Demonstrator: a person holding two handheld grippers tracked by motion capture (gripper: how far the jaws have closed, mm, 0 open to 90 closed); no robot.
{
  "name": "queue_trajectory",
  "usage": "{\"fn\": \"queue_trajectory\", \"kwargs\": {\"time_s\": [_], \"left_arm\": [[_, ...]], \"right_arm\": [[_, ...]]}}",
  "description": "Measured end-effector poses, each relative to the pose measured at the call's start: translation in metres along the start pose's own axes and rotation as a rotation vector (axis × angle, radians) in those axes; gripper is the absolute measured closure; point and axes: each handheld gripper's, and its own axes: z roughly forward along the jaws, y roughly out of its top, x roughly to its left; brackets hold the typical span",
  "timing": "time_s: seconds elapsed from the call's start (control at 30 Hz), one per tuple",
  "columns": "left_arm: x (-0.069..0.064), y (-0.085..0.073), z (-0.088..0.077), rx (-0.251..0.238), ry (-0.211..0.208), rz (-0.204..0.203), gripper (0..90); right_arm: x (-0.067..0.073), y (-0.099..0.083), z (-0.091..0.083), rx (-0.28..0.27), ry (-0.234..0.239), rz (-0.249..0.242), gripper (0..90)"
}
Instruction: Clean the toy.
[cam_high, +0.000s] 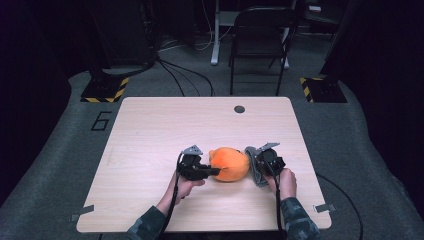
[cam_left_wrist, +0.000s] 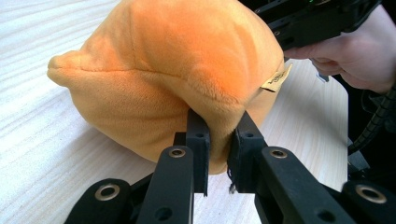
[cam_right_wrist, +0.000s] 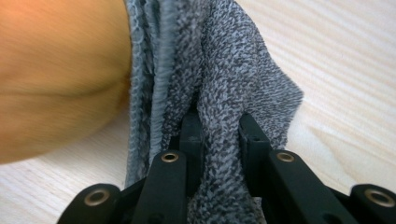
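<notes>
An orange plush toy (cam_high: 229, 163) lies near the middle front of the wooden table (cam_high: 150, 130). My left gripper (cam_high: 209, 171) comes at it from the left and is shut on a fold of its orange fabric (cam_left_wrist: 187, 70), pinched between the jaws (cam_left_wrist: 218, 144). A small tan label (cam_left_wrist: 276, 80) hangs off the toy's far side. At the toy's right end sits a grey knitted cloth (cam_high: 251, 162), bunched and ribbed (cam_right_wrist: 219, 84). My right gripper (cam_high: 258, 162) is shut on this cloth, with the knit squeezed between the two black jaws (cam_right_wrist: 219, 140). The orange toy (cam_right_wrist: 60, 74) is blurred at left.
A dark round hole (cam_high: 239, 109) marks the table's far edge. A black folding chair (cam_high: 260, 40) stands beyond the table on the grey floor. Yellow-black striped bases (cam_high: 105, 90) flank the far corners. Metal brackets (cam_high: 325, 207) sit at the table's front corners.
</notes>
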Motion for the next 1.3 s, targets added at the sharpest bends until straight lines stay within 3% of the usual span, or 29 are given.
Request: {"fn": "queue_trajectory", "kwargs": {"time_s": [0.17,0.23,0.37,0.5,0.63,0.8,0.87,0.97,1.03,1.17,1.3], "left_arm": [[0.0,0.0,0.0,0.002,0.0,0.0,80.1],[0.0,0.0,0.0,0.003,-0.001,0.0,80.0],[0.0,0.0,0.0,0.002,0.0,0.001,80.0],[-0.001,0.0,0.001,-0.002,0.001,-0.005,80.0],[0.0,0.0,0.0,0.0,0.002,-0.001,79.9],[0.0,0.0,0.0,0.001,0.001,0.007,79.9],[0.0,0.0,0.0,0.001,0.003,0.008,79.9],[0.0,0.0,-0.001,0.004,0.006,0.01,79.9],[0.0,0.0,-0.001,0.003,0.005,0.01,79.8],[-0.001,0.0,0.001,-0.003,0.002,0.005,79.6],[-0.001,-0.001,0.002,0.001,0.007,0.004,77.9]], "right_arm": [[-0.006,-0.002,-0.001,0.04,0.004,0.031,75.9],[-0.011,-0.001,-0.008,0.006,-0.014,0.02,75.9],[-0.017,0.005,-0.034,-0.064,-0.027,0.047,76.0],[-0.011,0.013,-0.064,-0.149,-0.031,0.043,76.0],[0.01,0.023,-0.086,-0.202,-0.008,-0.029,75.9],[0.058,0.033,-0.1,-0.253,0.047,-0.18,75.8],[0.076,0.036,-0.101,-0.261,0.063,-0.238,75.7],[0.089,0.036,-0.093,-0.232,0.052,-0.268,75.6],[0.084,0.033,-0.083,-0.206,0.025,-0.261,75.6],[0.061,0.028,-0.072,-0.188,0.061,-0.186,75.5],[0.055,0.026,-0.065,-0.179,0.06,-0.165,76.0]]}}
